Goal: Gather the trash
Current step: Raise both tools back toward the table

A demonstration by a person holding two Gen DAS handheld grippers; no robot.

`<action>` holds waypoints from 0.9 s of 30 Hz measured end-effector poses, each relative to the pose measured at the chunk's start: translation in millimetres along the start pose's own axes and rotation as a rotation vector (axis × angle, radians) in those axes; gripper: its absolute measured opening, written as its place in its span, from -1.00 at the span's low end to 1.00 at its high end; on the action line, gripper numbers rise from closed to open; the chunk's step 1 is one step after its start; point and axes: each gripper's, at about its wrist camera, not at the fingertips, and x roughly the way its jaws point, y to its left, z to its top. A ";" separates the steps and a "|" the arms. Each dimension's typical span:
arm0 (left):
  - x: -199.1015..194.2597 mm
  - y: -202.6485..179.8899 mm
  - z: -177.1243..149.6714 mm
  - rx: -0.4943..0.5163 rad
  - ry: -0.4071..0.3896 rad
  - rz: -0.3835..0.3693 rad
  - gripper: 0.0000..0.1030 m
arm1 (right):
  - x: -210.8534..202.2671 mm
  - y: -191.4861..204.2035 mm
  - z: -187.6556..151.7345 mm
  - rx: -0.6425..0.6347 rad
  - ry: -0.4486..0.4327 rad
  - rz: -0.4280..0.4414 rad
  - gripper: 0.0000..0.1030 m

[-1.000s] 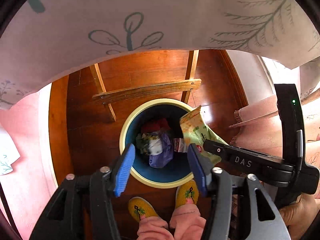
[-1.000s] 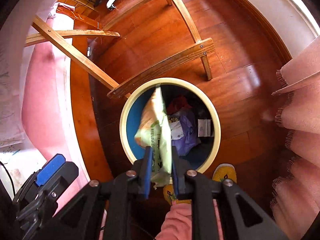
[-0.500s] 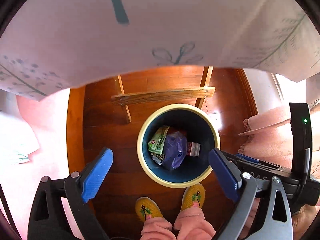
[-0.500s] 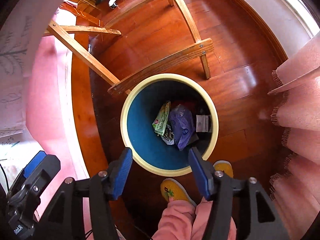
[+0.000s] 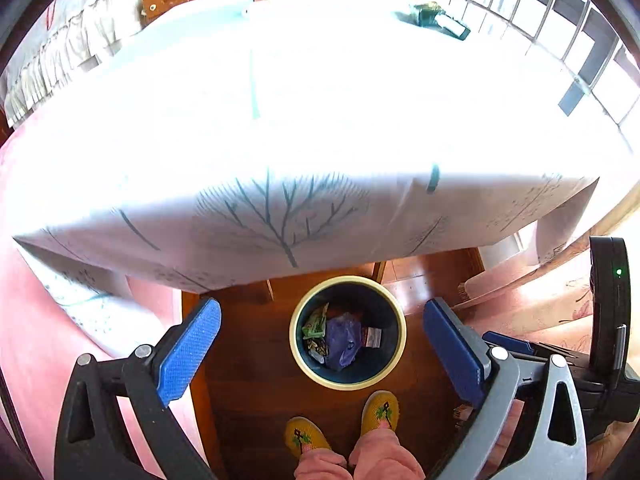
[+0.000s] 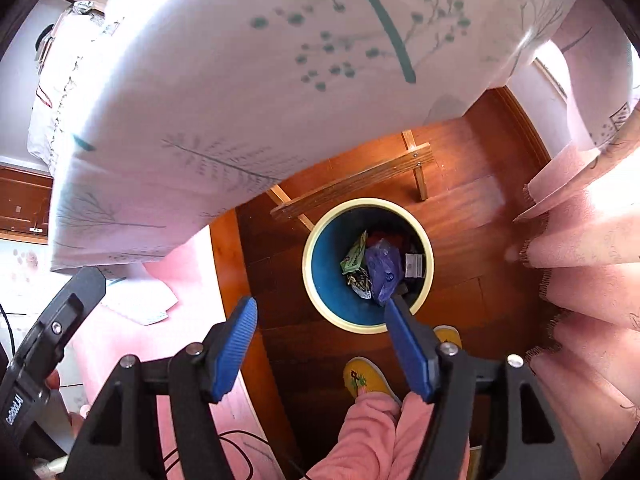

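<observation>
left gripper: jaws spread wide and opening, nothing between the blue pads; bin sits in the gap from this view, far below on the floor
right gripper: jaws spread and opening, nothing pinched; right pad tip overlaps the bin rim at 5 o'clock in its own view, well above it
bin: round, cream rim, blue inside, upright on the wood floor, just in front of the person's feet
trash: all inside the bin
green wrapper: at 9–10 o'clock in the bin, leaning on the wall
purple bag: centre of the bin, crumpled, touching the green wrapper
small carton: at 3 o'clock in the bin, beside the purple bag
dark patterned wrapper: under the green one, at 7 o'clock
worktop: covered by a white cloth with teal branch print, cloth edge hangs past the bin at 12 o'clock; top overexposed
dark green item: on the worktop at 1 o'clock, far edge, blurred
wooden brace: worktop leg frame, just beyond the bin at 11–12 o'clock
yellow slippers: at 6 o'clock, toes near the bin rim, pink trouser legs above
pink curtain: at 3 o'clock, fringe reaching the floor
</observation>
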 end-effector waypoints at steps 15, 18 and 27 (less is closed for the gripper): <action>-152.5 8.3 77.6 0.158 -0.222 -0.011 0.97 | -148.8 93.4 14.7 -0.105 -0.204 0.011 0.42; -173.0 12.1 90.9 0.168 -0.252 -0.020 0.97 | -168.1 109.1 23.8 -0.134 -0.260 0.002 0.42; -202.1 11.9 139.6 0.207 -0.302 -0.023 0.97 | -210.4 130.9 64.7 -0.141 -0.354 -0.036 0.42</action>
